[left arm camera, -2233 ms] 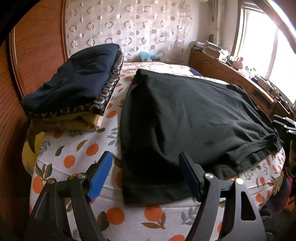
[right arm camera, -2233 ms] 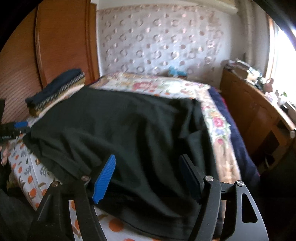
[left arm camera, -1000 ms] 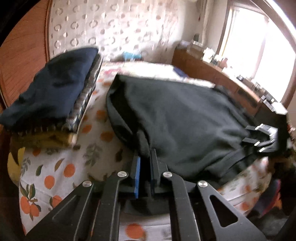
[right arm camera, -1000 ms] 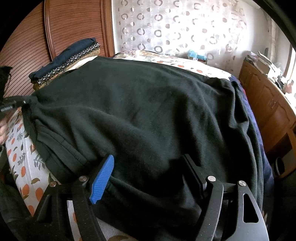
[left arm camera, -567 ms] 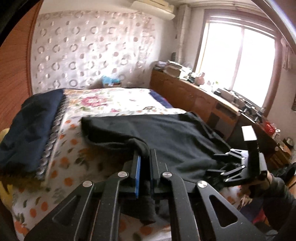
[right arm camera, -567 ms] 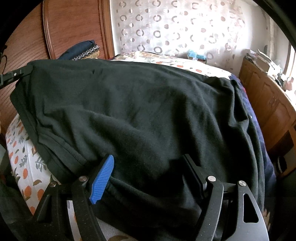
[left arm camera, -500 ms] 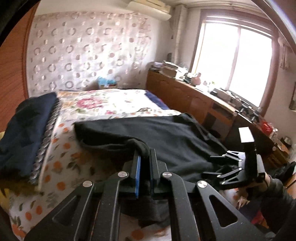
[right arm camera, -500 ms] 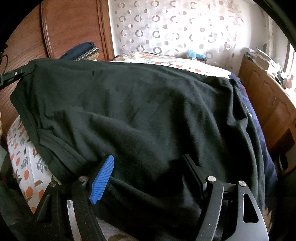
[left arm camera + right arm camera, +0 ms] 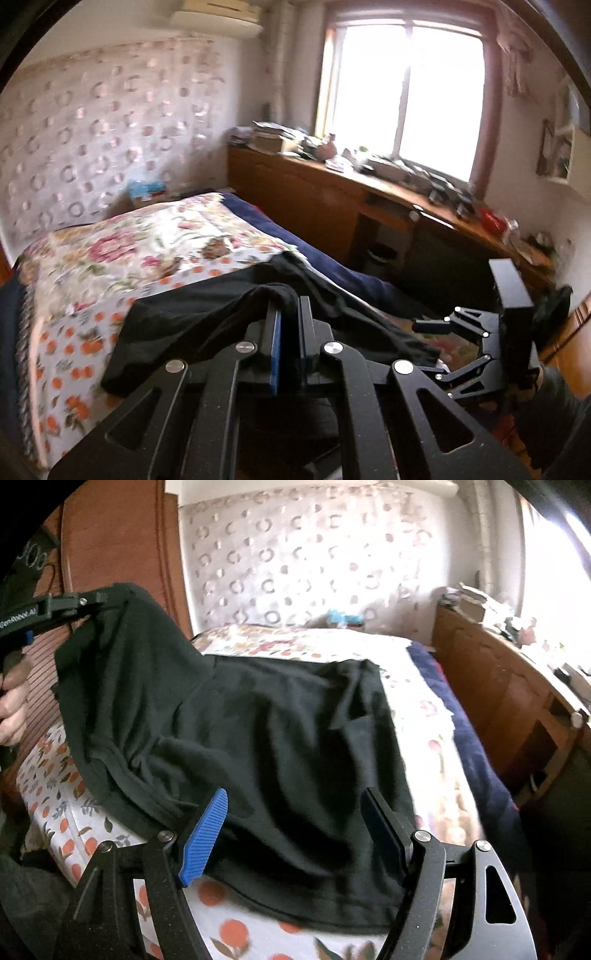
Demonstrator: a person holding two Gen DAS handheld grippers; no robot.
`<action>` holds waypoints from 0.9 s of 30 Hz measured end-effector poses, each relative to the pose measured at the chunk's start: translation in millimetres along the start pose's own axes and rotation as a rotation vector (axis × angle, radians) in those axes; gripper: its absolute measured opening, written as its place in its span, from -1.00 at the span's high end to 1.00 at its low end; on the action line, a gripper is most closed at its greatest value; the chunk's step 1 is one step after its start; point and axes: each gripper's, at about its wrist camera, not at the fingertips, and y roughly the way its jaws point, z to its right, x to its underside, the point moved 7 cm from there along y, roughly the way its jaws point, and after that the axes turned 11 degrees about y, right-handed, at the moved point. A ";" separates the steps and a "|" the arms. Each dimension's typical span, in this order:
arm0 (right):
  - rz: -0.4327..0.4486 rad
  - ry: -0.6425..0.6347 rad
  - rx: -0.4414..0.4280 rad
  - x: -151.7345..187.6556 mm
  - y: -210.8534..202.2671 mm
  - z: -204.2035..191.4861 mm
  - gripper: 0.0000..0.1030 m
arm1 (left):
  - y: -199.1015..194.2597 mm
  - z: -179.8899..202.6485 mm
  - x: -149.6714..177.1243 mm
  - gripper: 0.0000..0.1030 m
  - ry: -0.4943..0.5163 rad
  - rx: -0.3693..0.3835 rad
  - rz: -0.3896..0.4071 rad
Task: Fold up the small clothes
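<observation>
A bedroom: a patterned curtain on the far wall, a bright window (image 9: 402,85) on the right above a long wooden cabinet (image 9: 317,192) crowded with small things, and a bed (image 9: 417,709) whose sheet carries oranges near its foot and flowers farther up.

The black garment (image 9: 258,738) lies across the foot end of the bed, most of it spread flat, reaching the near edge. Its left corner is lifted off the sheet: the left tongs (image 9: 288,328) are pressed together on a bunched fold of the cloth, and in the right wrist view they show at the upper left (image 9: 88,602), holding that corner up in front of the wooden headboard panel, a hand (image 9: 13,705) gripping the handle below. The fabric hangs down from there in a slope to the bed.

The right tongs (image 9: 295,830) stand wide apart over the garment's near hem at the bed's near edge, cloth visible between the blue pads (image 9: 201,840); they do not squeeze it. In the left wrist view the right tongs (image 9: 432,345) sit at the garment's right side.
</observation>
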 end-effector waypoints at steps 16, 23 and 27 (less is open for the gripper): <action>0.058 0.052 0.031 8.5 -28.9 20.8 -0.48 | 17.0 59.8 -14.4 0.18 0.080 0.051 -0.034; 0.057 0.047 0.022 3.0 -25.0 18.7 -0.48 | -0.6 15.2 24.8 -0.34 -0.011 -0.027 -0.056; 0.049 0.027 0.016 -1.2 -14.9 17.7 -0.48 | -15.3 -16.2 49.4 -0.45 -0.066 -0.110 -0.056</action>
